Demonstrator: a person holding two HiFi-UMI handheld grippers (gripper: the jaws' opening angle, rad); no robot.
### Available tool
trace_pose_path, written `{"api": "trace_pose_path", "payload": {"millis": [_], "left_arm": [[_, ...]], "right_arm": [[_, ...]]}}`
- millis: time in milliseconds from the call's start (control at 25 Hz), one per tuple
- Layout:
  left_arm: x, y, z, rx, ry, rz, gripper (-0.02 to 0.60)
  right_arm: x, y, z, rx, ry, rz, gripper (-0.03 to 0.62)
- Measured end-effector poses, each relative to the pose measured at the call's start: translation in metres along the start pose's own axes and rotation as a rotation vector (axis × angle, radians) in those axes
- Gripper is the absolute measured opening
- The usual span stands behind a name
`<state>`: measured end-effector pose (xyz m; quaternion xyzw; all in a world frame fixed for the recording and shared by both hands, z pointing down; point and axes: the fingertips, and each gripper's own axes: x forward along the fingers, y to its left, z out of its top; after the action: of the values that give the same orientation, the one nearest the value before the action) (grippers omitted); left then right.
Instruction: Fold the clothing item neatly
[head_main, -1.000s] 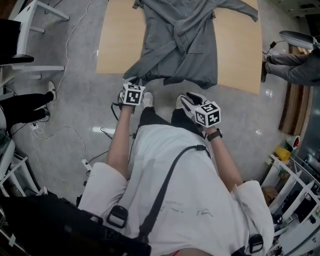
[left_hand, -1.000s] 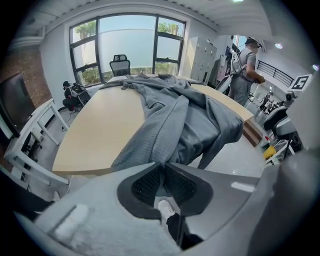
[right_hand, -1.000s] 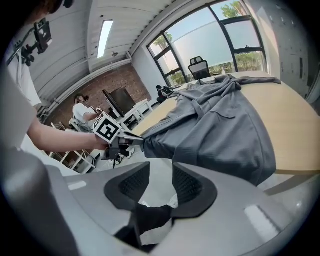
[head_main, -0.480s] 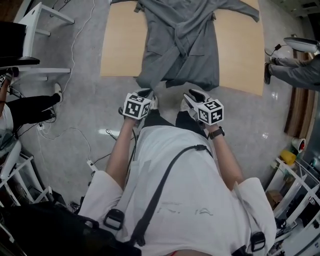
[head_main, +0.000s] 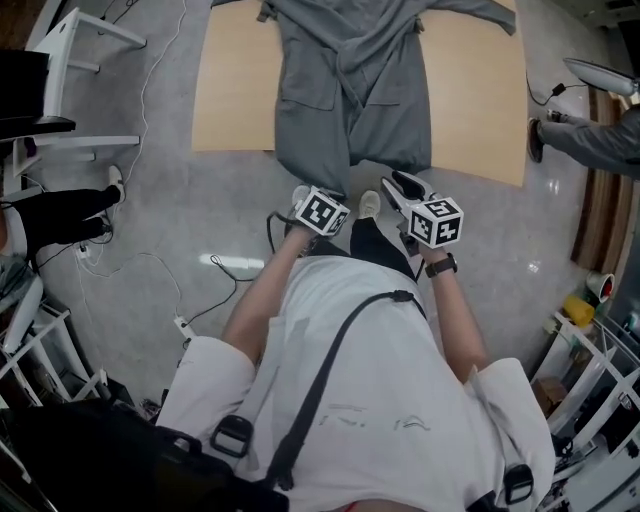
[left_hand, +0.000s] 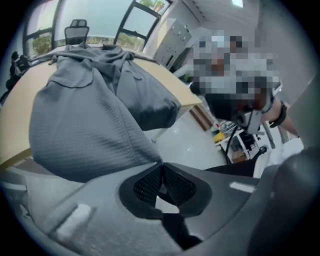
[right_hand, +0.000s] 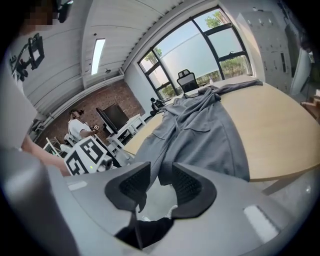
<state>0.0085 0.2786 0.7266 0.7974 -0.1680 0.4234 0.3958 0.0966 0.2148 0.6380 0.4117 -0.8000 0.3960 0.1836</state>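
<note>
Grey robe (head_main: 355, 90), hem pinched by left hand-held gripper (left_hand: 160, 169); right hand-held gripper (right_hand: 160, 184) spread.

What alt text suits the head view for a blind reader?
From above: a grey robe lies on a wooden table, hem hanging over the near edge. A person in white stands before it, left claw shut on the hem, right claw open beside it.

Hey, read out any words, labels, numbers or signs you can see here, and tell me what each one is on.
No readable text anywhere.
The left cube and right cube show only black-and-white square patterns, not letters.
The marks on the person's white shirt are too faint to read.
</note>
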Motion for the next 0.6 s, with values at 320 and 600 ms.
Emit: {"api": "trace_pose_path", "payload": {"millis": [320, 600], "left_arm": [[0.032, 0.015, 0.009, 0.031, 0.058, 0.104, 0.129], [-0.038, 0.027, 0.063, -0.033, -0.151, 0.243, 0.129]], "right_arm": [[-0.011, -0.022, 0.001, 0.018, -0.035, 0.037, 0.135], [-0.017, -0.035, 0.044, -0.024, -0.121, 0.106, 0.138]]}}
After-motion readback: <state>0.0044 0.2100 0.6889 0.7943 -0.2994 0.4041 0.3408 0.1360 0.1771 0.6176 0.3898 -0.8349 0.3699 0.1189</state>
